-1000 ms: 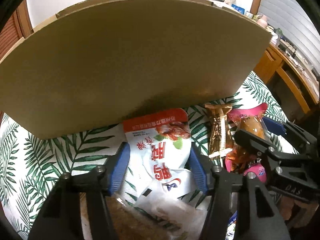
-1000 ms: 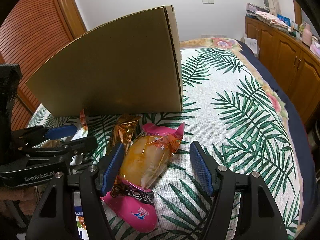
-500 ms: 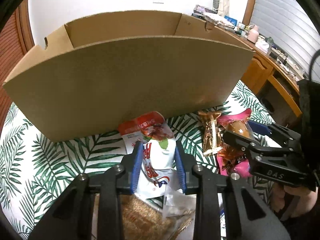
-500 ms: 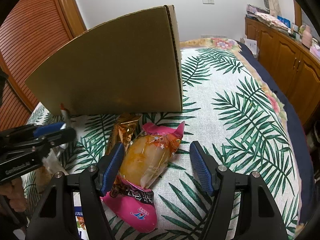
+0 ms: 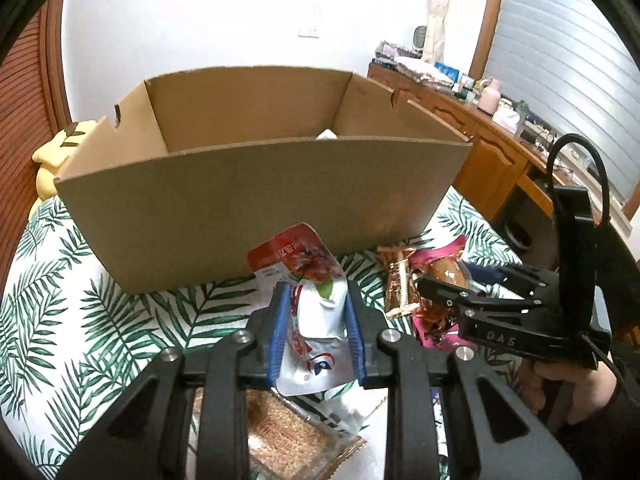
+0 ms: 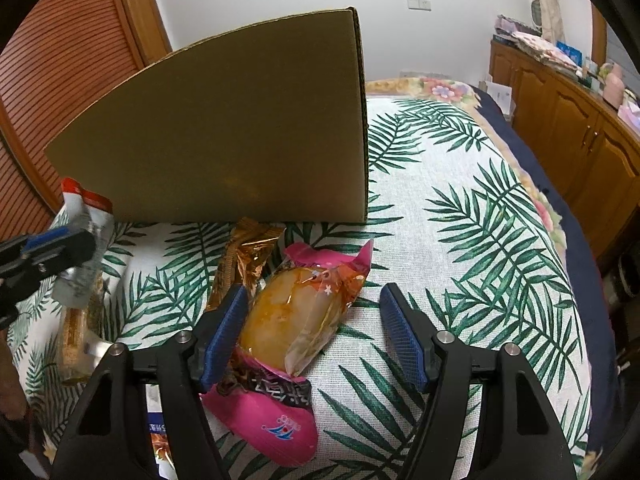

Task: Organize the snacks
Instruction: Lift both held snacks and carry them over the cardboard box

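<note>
We've just clamped the left gripper (image 5: 316, 328) on the white pouch (image 5: 318, 320) and lifted it toward the box (image 5: 256, 196) at 12 o'clock, while the right gripper (image 6: 312, 334) is closing around the pink bun pack (image 6: 296, 320), not yet pinching it.

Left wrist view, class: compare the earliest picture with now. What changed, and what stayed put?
The left gripper closed on the white-and-red foil snack pouch and lifted it, so the brown cardboard box now shows its inside. The right gripper is closing around the pink-wrapped orange bun, which stayed put with the gold wrapper.

Close wrist views toward shared box (image 5: 256, 204)
</note>
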Motion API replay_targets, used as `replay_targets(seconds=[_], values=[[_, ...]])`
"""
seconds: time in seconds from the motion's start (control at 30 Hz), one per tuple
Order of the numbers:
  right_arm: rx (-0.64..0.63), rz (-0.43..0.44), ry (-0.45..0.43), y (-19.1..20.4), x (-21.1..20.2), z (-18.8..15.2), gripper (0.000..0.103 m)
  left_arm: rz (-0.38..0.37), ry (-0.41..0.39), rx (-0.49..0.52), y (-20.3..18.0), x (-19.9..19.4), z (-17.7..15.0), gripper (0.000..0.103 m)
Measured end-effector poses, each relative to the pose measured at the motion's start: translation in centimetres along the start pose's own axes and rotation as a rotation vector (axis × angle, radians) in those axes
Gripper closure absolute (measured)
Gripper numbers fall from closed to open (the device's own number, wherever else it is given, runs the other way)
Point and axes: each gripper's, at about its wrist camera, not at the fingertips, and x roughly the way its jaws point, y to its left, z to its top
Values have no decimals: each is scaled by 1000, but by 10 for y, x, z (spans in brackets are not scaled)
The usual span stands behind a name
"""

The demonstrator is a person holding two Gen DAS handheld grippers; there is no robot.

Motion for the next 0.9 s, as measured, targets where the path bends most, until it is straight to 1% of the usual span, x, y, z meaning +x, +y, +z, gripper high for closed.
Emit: replay_targets(seconds=[0.03,0.2,0.37,0.6,0.83,0.9], values=[[14,10,8,-1,-1,0,52,-4,-8,0,0,-3,0,78],[48,20,21,-10,-6,-1,55,-25,-28,-1,-1,-10,0,78],[50,4,5,-13,-19,-3,59,-49,-48,4,-4,-19,1,78],[36,-11,-7,-11,-29,-10,61,-61,-77,11,-6,-32,4,78],[23,-12,-56,-5,-50,-5,61,-71,-108,19,-9,-49,10,78],[16,-10,-78,-4,-60,-2,61,-78,-130,28,-11,-59,15,78]])
